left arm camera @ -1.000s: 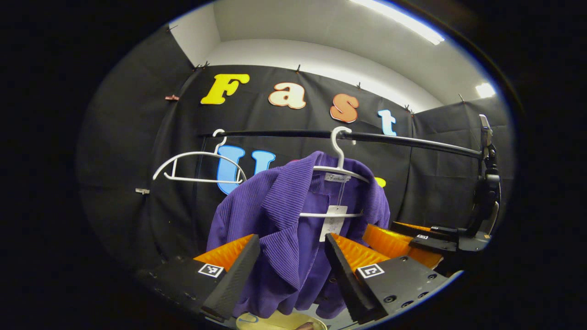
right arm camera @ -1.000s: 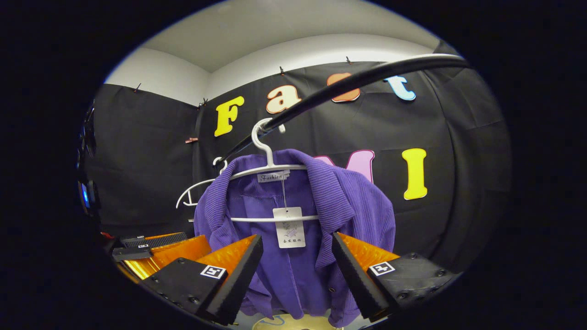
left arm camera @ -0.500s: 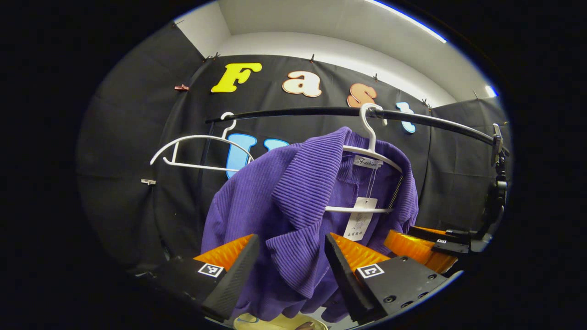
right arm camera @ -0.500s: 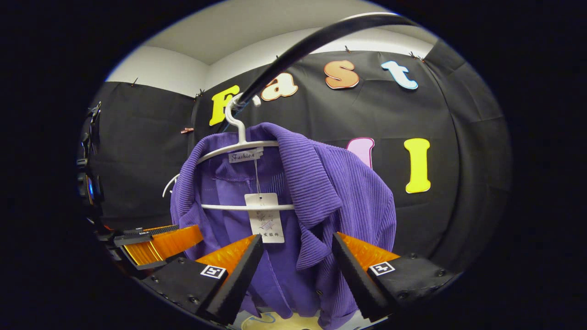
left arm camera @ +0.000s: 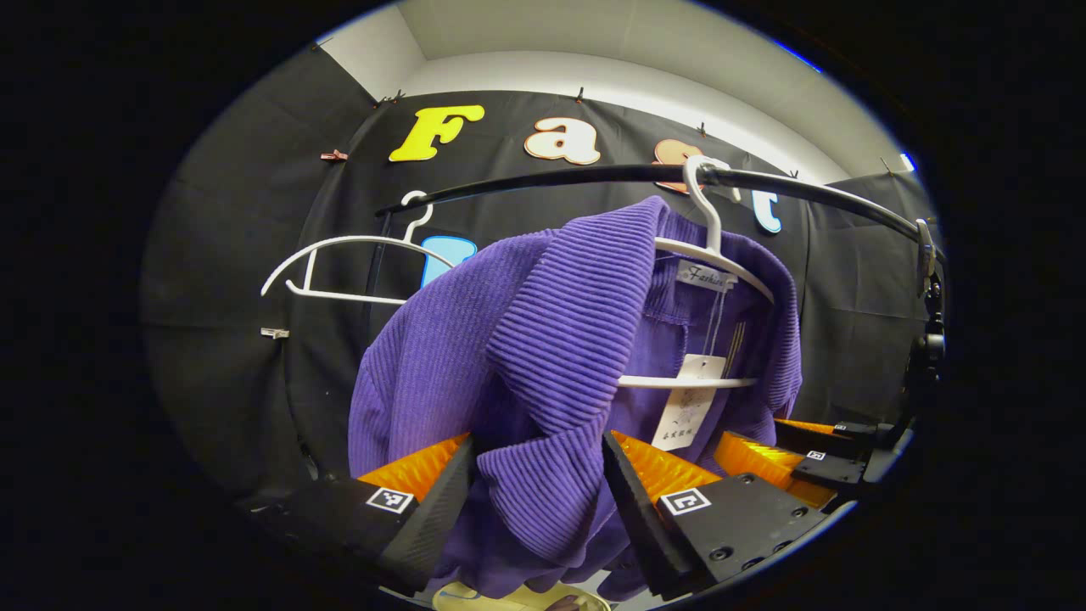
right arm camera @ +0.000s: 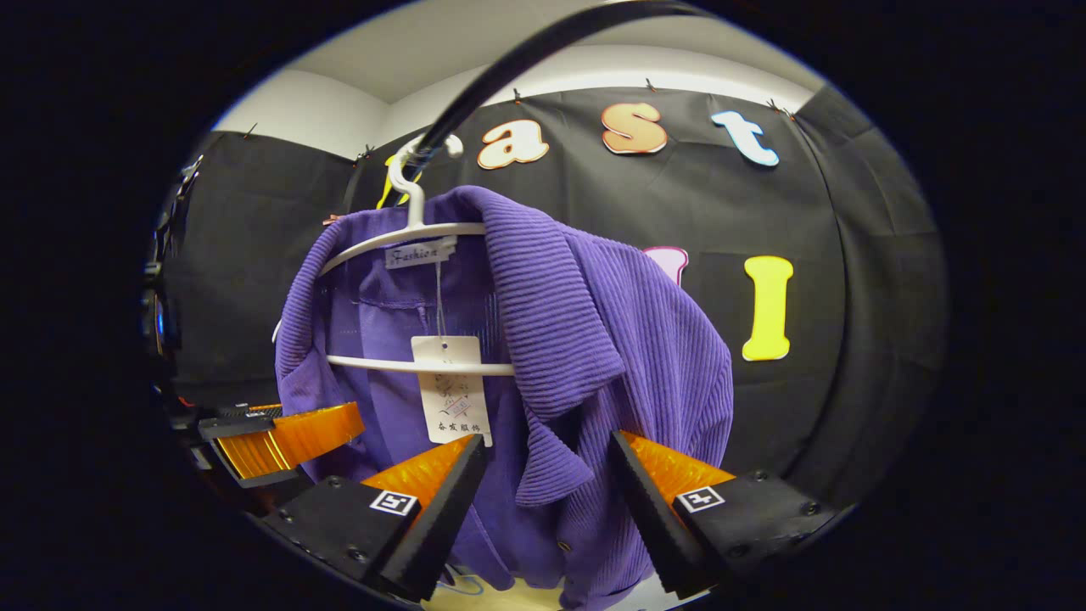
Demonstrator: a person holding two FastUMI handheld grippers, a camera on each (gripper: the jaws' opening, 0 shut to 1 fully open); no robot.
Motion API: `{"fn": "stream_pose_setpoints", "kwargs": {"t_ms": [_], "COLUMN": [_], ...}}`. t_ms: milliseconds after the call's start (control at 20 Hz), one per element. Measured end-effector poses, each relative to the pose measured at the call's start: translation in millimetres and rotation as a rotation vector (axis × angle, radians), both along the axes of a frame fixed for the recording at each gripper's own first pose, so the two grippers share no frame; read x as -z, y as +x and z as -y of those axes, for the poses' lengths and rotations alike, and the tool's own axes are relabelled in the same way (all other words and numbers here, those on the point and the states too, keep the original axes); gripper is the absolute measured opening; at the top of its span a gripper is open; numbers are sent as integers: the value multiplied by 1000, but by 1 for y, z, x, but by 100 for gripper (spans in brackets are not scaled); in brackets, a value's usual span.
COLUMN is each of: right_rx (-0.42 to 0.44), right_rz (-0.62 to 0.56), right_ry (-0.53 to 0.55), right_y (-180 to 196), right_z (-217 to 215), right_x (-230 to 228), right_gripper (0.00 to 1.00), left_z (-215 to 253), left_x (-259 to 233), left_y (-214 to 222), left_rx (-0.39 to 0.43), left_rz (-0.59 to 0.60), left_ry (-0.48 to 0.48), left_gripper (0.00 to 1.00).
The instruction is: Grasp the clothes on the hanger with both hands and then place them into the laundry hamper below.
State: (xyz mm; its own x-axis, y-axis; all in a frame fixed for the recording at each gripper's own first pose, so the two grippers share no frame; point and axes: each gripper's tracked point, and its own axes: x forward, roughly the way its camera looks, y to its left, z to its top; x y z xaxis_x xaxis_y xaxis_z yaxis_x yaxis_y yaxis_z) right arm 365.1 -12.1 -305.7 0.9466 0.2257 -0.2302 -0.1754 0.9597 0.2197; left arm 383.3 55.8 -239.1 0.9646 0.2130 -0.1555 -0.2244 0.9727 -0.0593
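Observation:
A purple ribbed jacket [left arm camera: 475, 356] [right arm camera: 594, 339] hangs on a white hanger [left arm camera: 708, 255] [right arm camera: 407, 233] from a black rail [left arm camera: 551, 178] [right arm camera: 509, 68]. My left gripper [left arm camera: 536, 475] is open, its jaws on either side of the jacket's left lapel. My right gripper [right arm camera: 547, 475] is open too, its jaws flanking the right lapel. Neither pair of fingers presses the cloth. In the left gripper view the right gripper [left arm camera: 806, 450] appears at the far right; in the right gripper view the left gripper [right arm camera: 271, 433] appears at the left. A pale hamper rim [left arm camera: 517, 598] peeks out below the jacket.
An empty white hanger [left arm camera: 339, 263] hangs on the rail to the left of the jacket. A paper tag [right arm camera: 450, 399] dangles from the jacket's collar. Black cloth walls close in behind and at the sides.
Both grippers have moved closer to the jacket, so it looms larger and each lapel now sits between a pair of open jaws. The jacket hangs as before.

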Motion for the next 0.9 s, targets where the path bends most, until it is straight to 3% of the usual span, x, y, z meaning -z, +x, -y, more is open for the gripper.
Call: {"fn": "stream_pose_setpoints", "kwargs": {"t_ms": [350,550,750,800,850,900], "right_rx": [46,2,-91,-82,-58,-26], "right_rz": [76,113,138,134,133,126], "right_ry": [-44,12,25,21,28,44], "right_y": [49,65,65,64,65,67], "right_z": [11,11,16,22,31,38], "right_x": [11,13,13,13,11,10], "right_gripper": [94,86,85,85,85,85], "left_z": [-13,-28,-38,-43,-45,-46], "left_x": [0,-3,-6,-7,-8,-9], "left_y": [13,30,39,40,40,38], "left_rx": [-65,-77,-78,-84,-87,-94], "left_rz": [19,30,47,46,49,52], "left_ry": [12,20,32,37,39,39], "left_gripper": [90,83,83,78,83,78]}}
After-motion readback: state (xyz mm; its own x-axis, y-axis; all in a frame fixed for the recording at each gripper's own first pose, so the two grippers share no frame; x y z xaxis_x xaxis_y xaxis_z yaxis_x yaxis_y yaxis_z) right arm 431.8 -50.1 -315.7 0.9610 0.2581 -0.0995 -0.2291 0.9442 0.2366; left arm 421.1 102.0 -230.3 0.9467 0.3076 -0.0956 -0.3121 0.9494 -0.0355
